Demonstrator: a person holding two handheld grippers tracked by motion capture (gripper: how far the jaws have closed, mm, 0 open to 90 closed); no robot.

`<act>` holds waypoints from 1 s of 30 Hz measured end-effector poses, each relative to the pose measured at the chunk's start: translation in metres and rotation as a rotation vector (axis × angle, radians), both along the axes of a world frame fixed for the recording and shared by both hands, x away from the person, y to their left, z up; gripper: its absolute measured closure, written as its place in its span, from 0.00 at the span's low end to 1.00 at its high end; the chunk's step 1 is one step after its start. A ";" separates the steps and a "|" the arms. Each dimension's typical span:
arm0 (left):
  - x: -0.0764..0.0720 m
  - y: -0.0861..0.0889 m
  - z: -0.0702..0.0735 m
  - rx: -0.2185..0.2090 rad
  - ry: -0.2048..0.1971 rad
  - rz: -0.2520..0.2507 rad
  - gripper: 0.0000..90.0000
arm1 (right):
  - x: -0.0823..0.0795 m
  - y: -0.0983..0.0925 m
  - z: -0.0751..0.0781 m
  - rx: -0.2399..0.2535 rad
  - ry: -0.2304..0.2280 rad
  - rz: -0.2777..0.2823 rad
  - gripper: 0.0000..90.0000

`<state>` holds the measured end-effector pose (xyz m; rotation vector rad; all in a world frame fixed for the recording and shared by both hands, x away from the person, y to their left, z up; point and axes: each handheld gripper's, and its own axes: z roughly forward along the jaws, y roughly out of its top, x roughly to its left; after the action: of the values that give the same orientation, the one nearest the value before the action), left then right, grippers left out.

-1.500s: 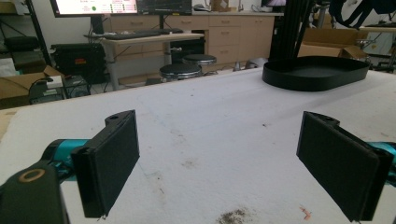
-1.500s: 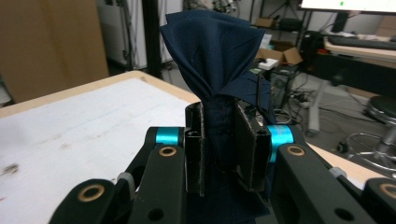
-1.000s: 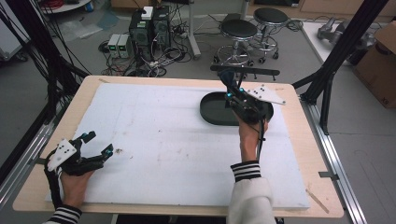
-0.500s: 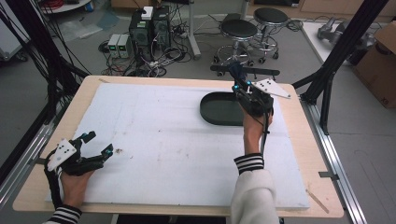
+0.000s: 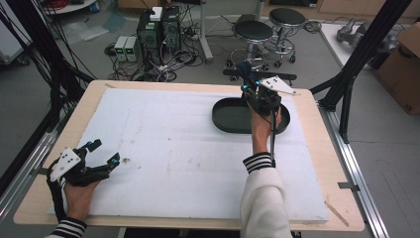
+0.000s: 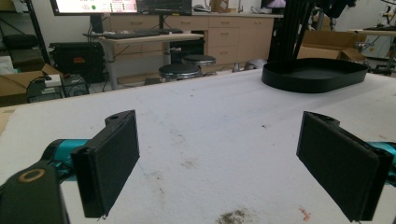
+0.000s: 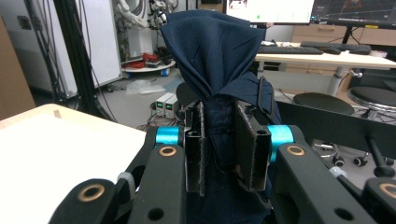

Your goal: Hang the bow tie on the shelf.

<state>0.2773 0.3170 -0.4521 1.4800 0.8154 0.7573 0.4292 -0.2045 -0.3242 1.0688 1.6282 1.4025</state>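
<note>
Raised since earlier: right gripper (image 5: 247, 79) | clamping navy cloth (image 7: 219, 51) | above tray (image 5: 228, 119)

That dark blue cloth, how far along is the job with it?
Done: the right tool has shut on the dark blue cloth and holds it bunched, up above the black tray. In hand: carrying it. Left: putting it down somewhere, probably. The left tool rests open on the white mat.

We see a navy blue cloth (image 7: 212, 51) pinched in our right tool (image 7: 219, 149), which is black with turquoise joints and brass-coloured rivets. The oval tray (image 5: 228, 119) is black, the tabletop (image 5: 163, 144) white with brownish specks inside a pale wood border. Our sleeve (image 5: 260, 161) carries black and white stripes at the cuff.
</note>
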 end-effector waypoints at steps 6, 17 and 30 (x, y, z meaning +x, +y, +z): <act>0.000 0.000 0.000 -0.009 0.001 0.000 0.15 | 0.010 0.004 -0.009 -0.001 0.016 -0.003 0.83; 0.000 0.000 0.000 -0.009 0.003 0.000 0.15 | 0.017 0.008 -0.018 -0.025 0.055 0.002 0.83; 0.001 0.001 0.000 -0.008 0.008 -0.004 0.15 | 0.021 0.013 -0.022 -0.057 0.045 -0.030 0.83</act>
<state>0.2782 0.3179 -0.4520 1.4778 0.8209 0.7447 0.4499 -0.1917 -0.3458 1.0943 1.6678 1.3131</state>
